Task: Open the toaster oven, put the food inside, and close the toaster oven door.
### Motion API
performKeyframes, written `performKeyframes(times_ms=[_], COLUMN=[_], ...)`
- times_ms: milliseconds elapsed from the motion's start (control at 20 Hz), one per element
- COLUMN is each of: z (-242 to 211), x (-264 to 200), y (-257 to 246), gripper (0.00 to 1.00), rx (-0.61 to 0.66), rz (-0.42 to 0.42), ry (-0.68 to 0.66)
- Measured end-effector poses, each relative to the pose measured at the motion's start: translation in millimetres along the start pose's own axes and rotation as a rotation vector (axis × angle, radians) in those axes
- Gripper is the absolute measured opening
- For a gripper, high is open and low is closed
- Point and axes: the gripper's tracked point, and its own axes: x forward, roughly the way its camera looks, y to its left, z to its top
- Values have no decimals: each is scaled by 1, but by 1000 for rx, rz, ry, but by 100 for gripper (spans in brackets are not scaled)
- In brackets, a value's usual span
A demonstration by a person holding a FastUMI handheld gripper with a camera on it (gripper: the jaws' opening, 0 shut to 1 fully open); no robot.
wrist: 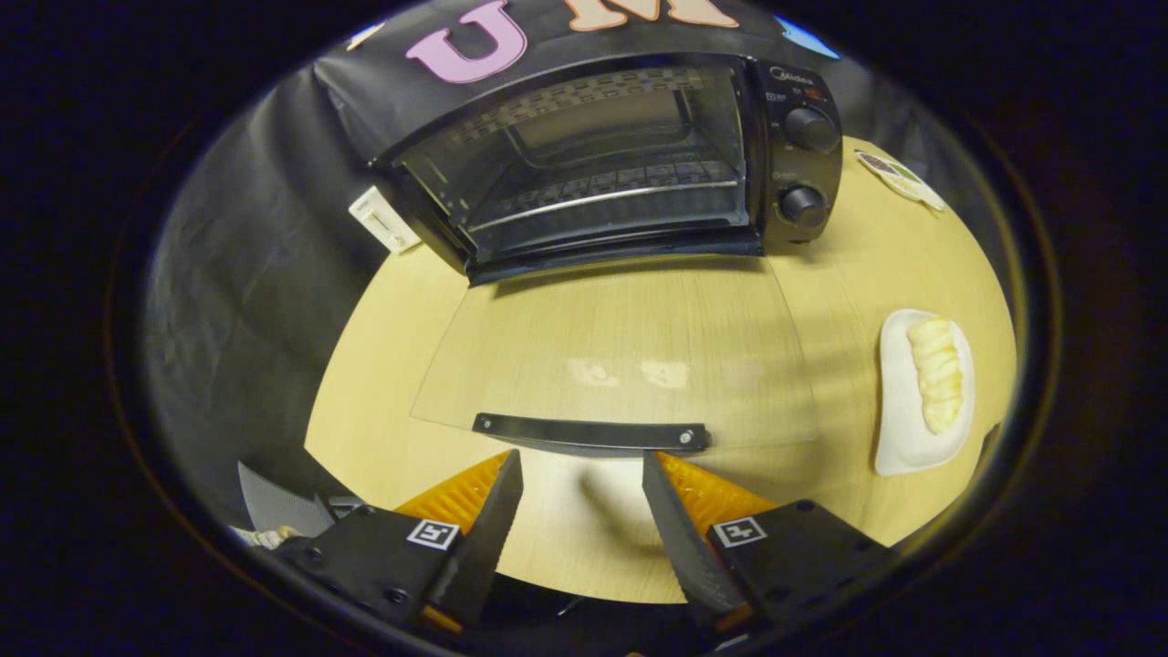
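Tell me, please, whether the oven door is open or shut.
Open: the door lies flat on the table, handle just ahead of the empty, open gripper, baring the rack.

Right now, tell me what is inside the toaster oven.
Inside the toaster oven, a wire rack and no food. The bun lies on its plate outside. Gripper open before the door handle.

light: warm, moderate, from overhead; shadows: soft ones fell on the table under the oven and ahead of the gripper, fingers apart; glare: pale patches on the glass door; distortion: strong fisheye bending, dim edges; focus: centre sharp
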Motion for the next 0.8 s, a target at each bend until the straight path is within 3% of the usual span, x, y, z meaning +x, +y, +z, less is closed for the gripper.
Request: performKeyframes(times_ms=[250, 500, 800], z=[25, 48, 42], x=[-59, -101, -89], y=[-32, -142, -232], gripper=[88, 91, 94], rx=[82, 89, 11], rz=[-4, -218, -395], ry=[-94, -174, -135])
